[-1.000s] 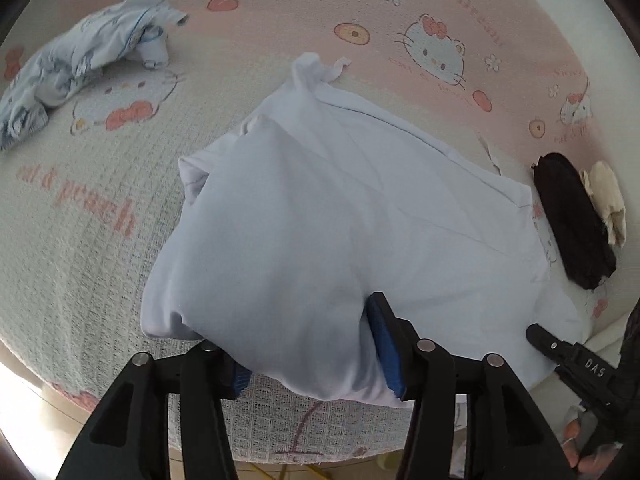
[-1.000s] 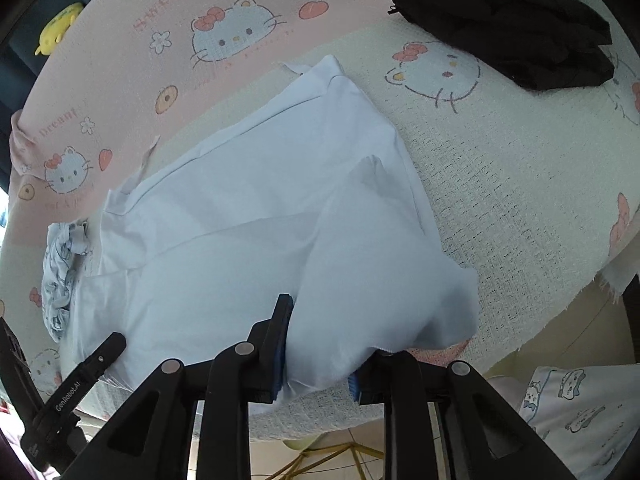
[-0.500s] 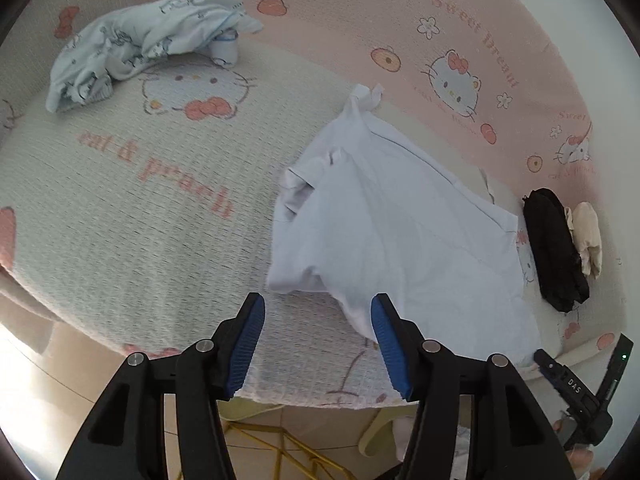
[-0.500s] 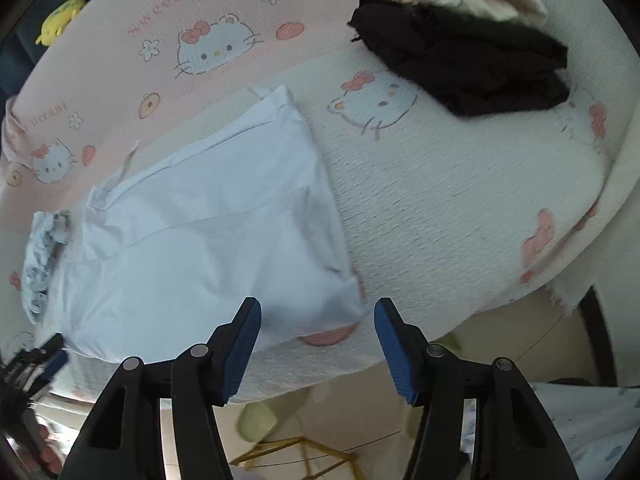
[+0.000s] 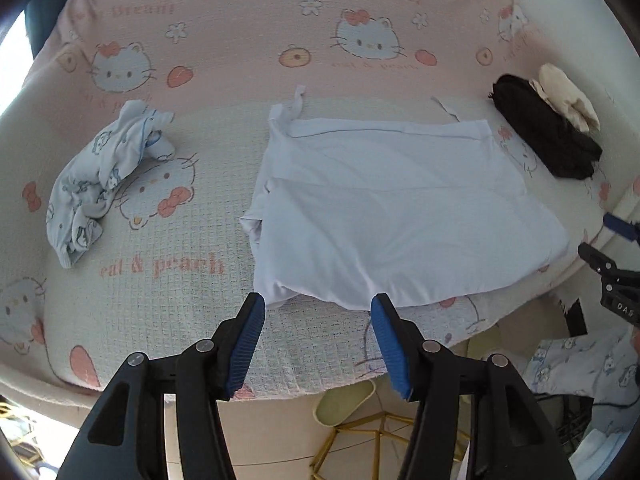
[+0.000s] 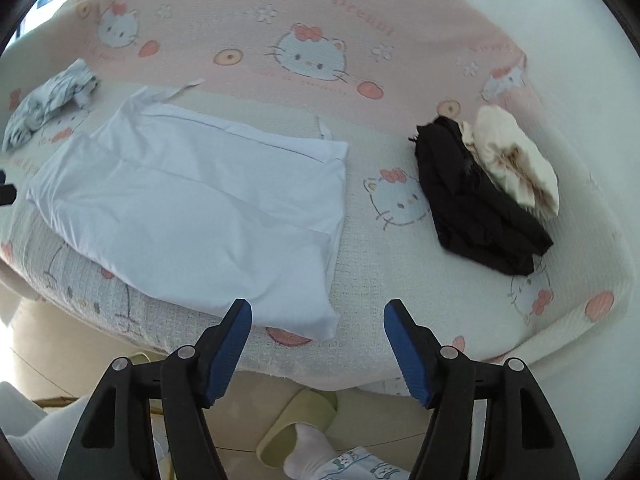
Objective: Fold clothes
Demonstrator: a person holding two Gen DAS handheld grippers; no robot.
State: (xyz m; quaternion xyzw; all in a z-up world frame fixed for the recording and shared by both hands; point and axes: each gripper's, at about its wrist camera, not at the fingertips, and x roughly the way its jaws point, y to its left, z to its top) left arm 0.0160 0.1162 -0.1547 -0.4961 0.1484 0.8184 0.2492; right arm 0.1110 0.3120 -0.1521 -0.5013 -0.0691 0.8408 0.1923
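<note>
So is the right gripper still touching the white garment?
Apart. In the right wrist view the right gripper is open and empty, jaws just opened; the white garment lies flat on the bed beyond the pads.

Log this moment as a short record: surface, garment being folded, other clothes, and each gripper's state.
surface: bed with a cat-print cover
garment in work: white garment, folded over once, lying flat near the bed's front edge
other clothes: crumpled printed garment to its left; black garment with a cream garment beside it, to its right
left gripper: open, empty, above the front edge
right gripper: jaws just opened, nothing between them
</note>
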